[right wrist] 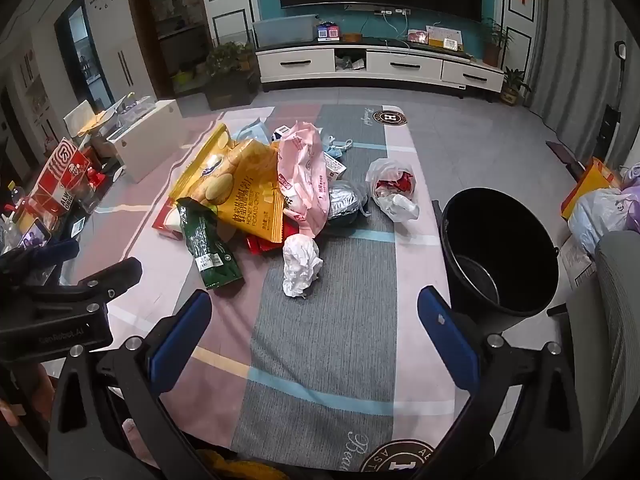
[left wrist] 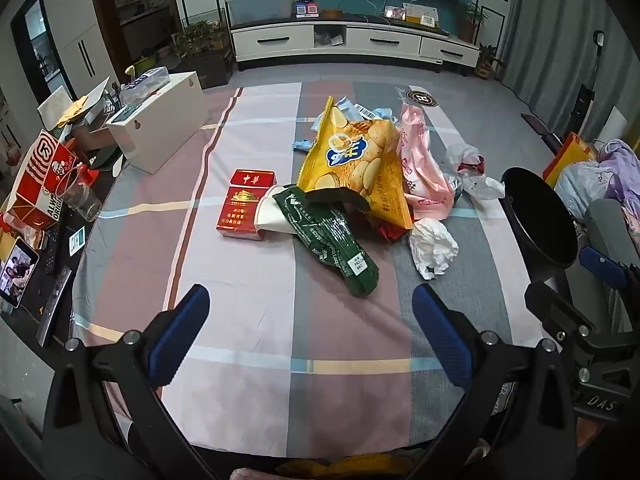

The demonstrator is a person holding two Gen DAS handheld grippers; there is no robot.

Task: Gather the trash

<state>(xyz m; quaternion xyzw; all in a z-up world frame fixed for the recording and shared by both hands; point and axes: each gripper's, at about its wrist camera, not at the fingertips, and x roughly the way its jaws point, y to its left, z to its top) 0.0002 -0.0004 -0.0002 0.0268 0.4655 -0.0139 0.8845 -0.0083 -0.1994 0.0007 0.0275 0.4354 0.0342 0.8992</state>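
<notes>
A heap of trash lies mid-table on a checked cloth [left wrist: 248, 280]: a yellow chip bag [left wrist: 356, 160] [right wrist: 236, 192], a green wrapper [left wrist: 336, 240] [right wrist: 208, 248], a red cigarette box [left wrist: 246, 204], a pink bag [left wrist: 420, 164] [right wrist: 300, 176], a crumpled white tissue [left wrist: 432, 248] [right wrist: 300, 266] and a white plastic bag with red scraps [right wrist: 390, 190]. A black bucket [right wrist: 498, 248] [left wrist: 540, 220] stands at the table's right edge. My left gripper [left wrist: 310, 312] hovers open before the green wrapper, nothing between its fingers. My right gripper [right wrist: 314, 316] hovers open just before the tissue, holding nothing.
At the table's left sit a white box [left wrist: 160, 128], a red-and-white carton [left wrist: 40, 180], a clear glass [left wrist: 82, 196], a phone [left wrist: 16, 272] and remotes. Bags pile up at far right [right wrist: 600, 204]. A TV cabinet [right wrist: 376, 64] stands across the floor.
</notes>
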